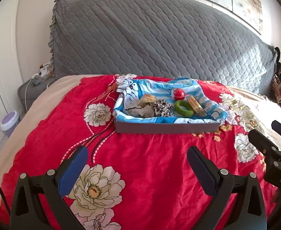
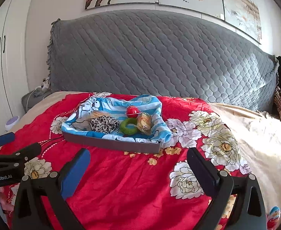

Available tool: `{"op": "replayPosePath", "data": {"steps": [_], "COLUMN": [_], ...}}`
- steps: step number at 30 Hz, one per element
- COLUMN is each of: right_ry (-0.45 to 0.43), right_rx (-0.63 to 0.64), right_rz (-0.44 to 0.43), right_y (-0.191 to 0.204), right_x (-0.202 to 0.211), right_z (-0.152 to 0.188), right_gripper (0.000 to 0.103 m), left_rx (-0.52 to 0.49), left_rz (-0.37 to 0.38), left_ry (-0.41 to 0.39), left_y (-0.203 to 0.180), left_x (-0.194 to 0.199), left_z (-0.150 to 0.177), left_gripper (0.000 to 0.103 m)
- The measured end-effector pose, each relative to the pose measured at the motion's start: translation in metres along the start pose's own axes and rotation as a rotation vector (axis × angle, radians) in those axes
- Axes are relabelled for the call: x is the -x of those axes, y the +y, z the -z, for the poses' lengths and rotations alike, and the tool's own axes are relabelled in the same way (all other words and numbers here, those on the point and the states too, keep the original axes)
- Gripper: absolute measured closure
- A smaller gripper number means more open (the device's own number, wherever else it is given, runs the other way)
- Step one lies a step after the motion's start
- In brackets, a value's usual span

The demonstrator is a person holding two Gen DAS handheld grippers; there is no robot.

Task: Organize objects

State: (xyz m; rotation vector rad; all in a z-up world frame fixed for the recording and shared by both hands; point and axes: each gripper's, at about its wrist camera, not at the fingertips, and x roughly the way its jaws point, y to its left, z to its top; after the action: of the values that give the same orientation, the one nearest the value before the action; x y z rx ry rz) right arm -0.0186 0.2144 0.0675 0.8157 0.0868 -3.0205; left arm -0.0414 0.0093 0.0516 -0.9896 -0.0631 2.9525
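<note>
1. Left tongs (image 1: 137, 160) gape wide and empty above the red floral bedspread (image 1: 140, 172).
2. Right tongs (image 2: 138, 162) likewise stand open, holding nothing.
3. Ahead of both, well apart, the grey tray (image 1: 165, 128) holds a green ring (image 1: 184, 108), red ball (image 1: 179, 93) and leopard-print cloth (image 1: 162, 108).

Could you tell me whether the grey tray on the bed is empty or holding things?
Holding things: the grey tray carries a blue cloth, green ring and red ball.

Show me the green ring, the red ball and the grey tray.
green ring (image 1: 184, 108), left wrist view, its front band.
red ball (image 1: 179, 93), left wrist view, its middle.
grey tray (image 1: 167, 128), left wrist view, its front wall.
</note>
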Motion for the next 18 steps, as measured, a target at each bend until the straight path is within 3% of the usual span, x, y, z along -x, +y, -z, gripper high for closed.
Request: {"op": "replayPosePath", "data": {"steps": [12,18], "right_ry": [0.045,0.025], "right_rx": [-0.004,0.005], "right_rz": [-0.003,0.001], "right_y": [0.003,0.005], "right_x": [-0.009,-0.006], "right_z": [0.019,0.021], "right_gripper": [0.002,0.002], "left_rx": [-0.026,-0.028], "left_rz": [-0.004,-0.002], "left_ry": [-0.02,-0.029], "left_y": [-0.003,-0.003], "left_x": [-0.006,-0.005], "left_z": [0.008,0.008], "left_gripper": [0.0,0.0]}}
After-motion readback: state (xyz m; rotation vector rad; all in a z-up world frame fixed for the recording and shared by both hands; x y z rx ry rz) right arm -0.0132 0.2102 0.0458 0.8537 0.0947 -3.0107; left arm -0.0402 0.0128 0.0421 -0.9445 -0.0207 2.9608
